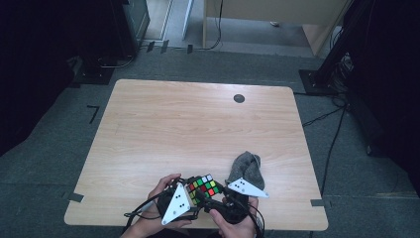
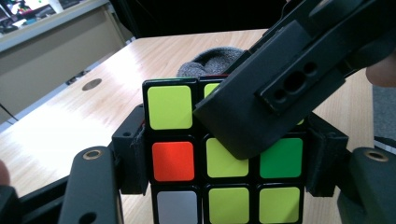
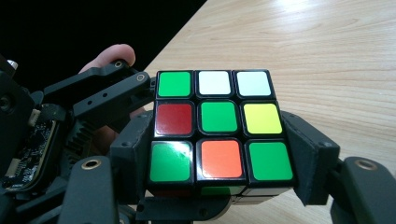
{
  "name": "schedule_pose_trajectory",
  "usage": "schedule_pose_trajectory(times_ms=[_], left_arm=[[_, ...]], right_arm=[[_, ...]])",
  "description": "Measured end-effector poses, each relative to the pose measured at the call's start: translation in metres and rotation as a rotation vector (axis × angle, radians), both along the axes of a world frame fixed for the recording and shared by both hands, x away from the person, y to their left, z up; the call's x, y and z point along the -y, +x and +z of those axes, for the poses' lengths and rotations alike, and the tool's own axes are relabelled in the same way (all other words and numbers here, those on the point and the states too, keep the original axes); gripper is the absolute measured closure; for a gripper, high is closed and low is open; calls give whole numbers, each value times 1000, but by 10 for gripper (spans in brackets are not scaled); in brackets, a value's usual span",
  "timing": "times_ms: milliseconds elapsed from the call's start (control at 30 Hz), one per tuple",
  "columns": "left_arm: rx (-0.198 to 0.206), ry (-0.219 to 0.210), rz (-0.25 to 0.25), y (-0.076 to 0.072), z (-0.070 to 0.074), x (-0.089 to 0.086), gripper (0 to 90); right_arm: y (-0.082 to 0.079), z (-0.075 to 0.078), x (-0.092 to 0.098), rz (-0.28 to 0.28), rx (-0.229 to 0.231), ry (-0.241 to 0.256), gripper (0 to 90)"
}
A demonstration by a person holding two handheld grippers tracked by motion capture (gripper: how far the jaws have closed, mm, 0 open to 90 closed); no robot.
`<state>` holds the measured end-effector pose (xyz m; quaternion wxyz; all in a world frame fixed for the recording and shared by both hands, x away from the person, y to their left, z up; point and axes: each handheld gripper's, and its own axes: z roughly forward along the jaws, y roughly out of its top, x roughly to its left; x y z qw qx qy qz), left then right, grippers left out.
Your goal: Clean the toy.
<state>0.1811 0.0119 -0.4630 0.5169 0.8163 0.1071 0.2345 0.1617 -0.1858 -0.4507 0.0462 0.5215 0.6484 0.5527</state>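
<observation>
A scrambled Rubik's cube (image 1: pixel 203 187) is held just above the table's front edge, between both grippers. My left gripper (image 1: pixel 185 198) is shut on it from the left, and my right gripper (image 1: pixel 225 196) is shut on it from the right. In the left gripper view the cube (image 2: pixel 173 161) shows mostly yellow-green stickers, gripped at its middle layer, and a black jaw of the right gripper crosses its upper right. In the right gripper view the cube (image 3: pixel 217 126) shows a mostly green face, pinched at its sides by the pads (image 3: pixel 306 154), with the left gripper (image 3: pixel 107 93) at the left.
A crumpled grey cloth (image 1: pixel 246 167) lies on the wooden table (image 1: pixel 198 129) just right of the cube, and it also appears behind the cube (image 2: pixel 210 63). A small black round disc (image 1: pixel 239 98) sits near the far edge. Cables trail on the floor at the right.
</observation>
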Motion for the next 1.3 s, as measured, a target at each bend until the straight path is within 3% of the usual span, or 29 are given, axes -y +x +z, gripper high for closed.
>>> schedule_pose_trajectory(times_ms=[100,200,267,333,400,567,667,933,1067,1300], left_arm=[[-17,-3,3,2,1,-3,339],[-40,-21,37,10,3,-11,340],[-78,-65,75,18,7,-20,340],[-150,-146,109,29,12,-33,340],[-214,-222,133,37,15,-43,340],[-338,-371,143,48,18,-59,340],[-381,-414,140,50,18,-60,340],[-437,-420,109,40,16,-41,339],[-447,-410,94,37,15,-34,339],[-457,-394,71,33,11,-26,338]], right_arm=[[1,2,1,20,24,22,264],[1,12,11,19,101,69,177],[0,19,23,-21,150,104,165],[0,20,32,-68,182,119,168],[1,15,34,-87,194,107,176],[5,-8,18,-57,143,40,196],[4,-15,1,-16,145,-17,196],[-7,-15,-31,1,244,-135,184],[-10,-14,-32,-29,276,-138,189],[-10,-15,-31,-43,277,-120,255]])
